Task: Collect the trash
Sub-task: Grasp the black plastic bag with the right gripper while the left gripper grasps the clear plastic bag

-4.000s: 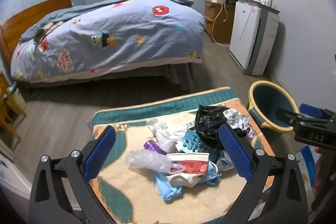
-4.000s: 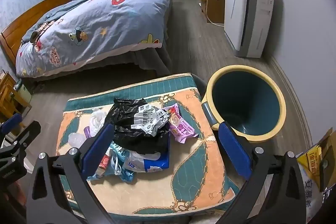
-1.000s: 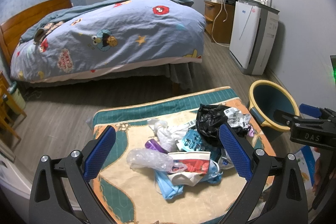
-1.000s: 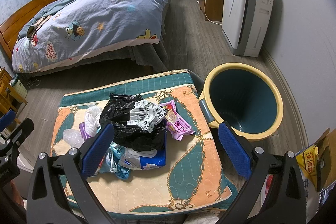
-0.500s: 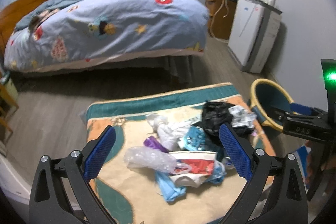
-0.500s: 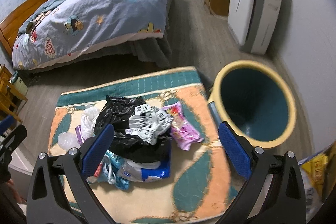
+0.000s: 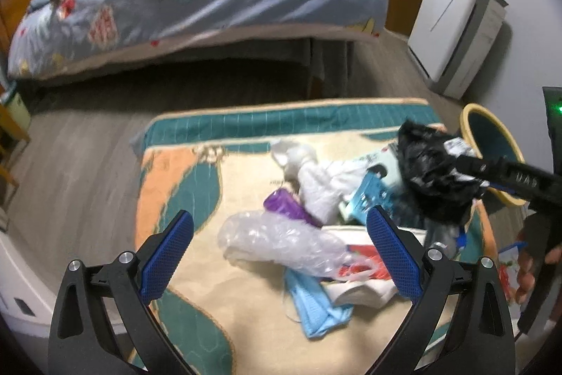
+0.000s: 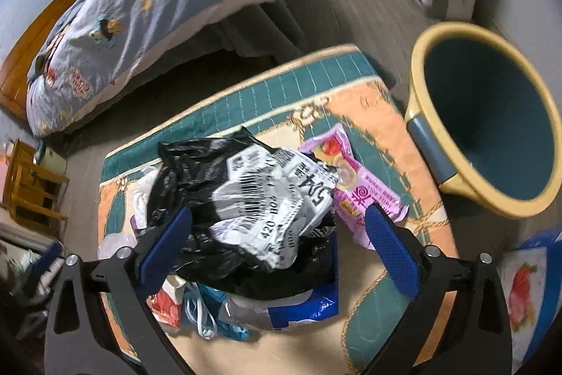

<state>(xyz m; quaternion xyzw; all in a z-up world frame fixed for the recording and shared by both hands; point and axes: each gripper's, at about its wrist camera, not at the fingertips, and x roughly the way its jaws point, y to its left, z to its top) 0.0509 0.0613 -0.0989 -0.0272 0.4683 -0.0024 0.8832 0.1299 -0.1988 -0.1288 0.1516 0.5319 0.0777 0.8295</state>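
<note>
My fingers [image 8: 277, 248] are hanging over the trash pile [image 8: 246, 217] lying on the mat [image 8: 386, 287]; the bin [image 8: 484, 129] is standing just right of the mat, the bed [image 8: 158, 6] lying behind

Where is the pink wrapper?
In the right wrist view, the pink wrapper lies on the mat, at the right edge of the trash pile, beside the black bag and near the bin.

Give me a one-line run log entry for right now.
stage: approach | left tool: open over clear plastic bag | right tool: open, closing, around black bag | bin: empty
</note>
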